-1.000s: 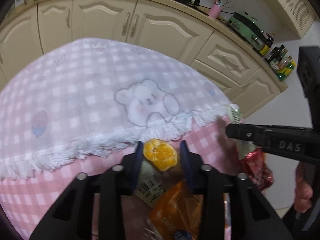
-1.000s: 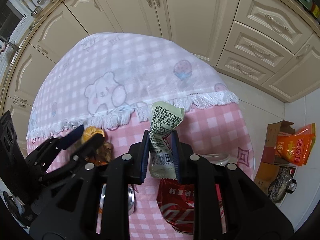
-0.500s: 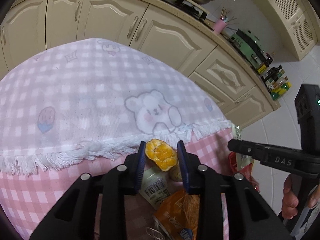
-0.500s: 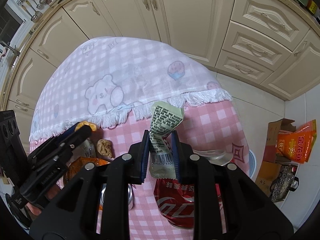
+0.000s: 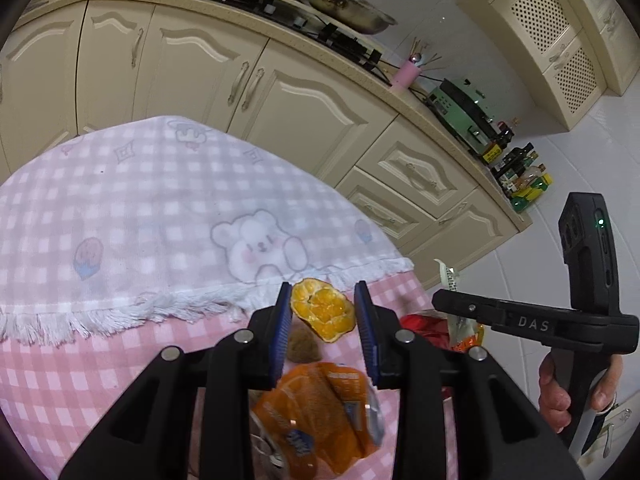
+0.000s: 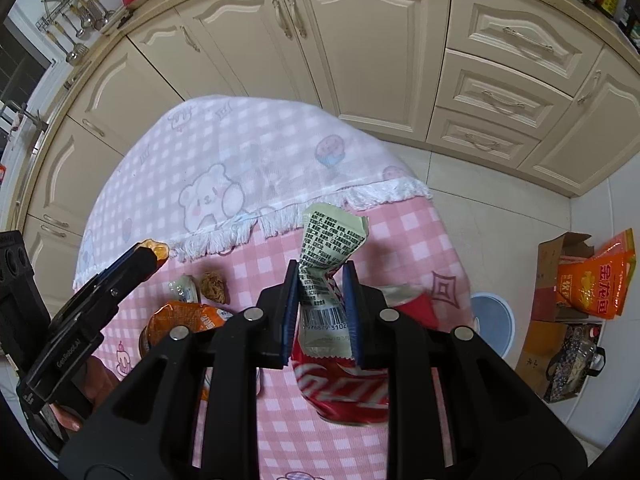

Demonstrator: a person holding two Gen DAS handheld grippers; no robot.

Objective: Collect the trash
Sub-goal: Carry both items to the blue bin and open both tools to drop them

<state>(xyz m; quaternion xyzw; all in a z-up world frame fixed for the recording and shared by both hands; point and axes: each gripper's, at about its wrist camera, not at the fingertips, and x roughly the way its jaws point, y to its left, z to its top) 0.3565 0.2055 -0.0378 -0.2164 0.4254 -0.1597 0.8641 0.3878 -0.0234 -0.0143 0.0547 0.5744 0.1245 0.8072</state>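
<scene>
Gripping a piece of orange peel (image 5: 322, 309) between its blue pads, the left gripper (image 5: 323, 312) hangs above the pink checked desk (image 5: 80, 360). The right gripper (image 6: 320, 292) is clamped on a crumpled pale-green wrapper (image 6: 330, 240), also lifted off the desk. Below them lie an orange snack bag (image 5: 320, 412), a crushed red can (image 6: 344, 384), a small brown lump (image 6: 214, 287) and a small label-wrapped item (image 6: 184, 288), all near the desk's front.
</scene>
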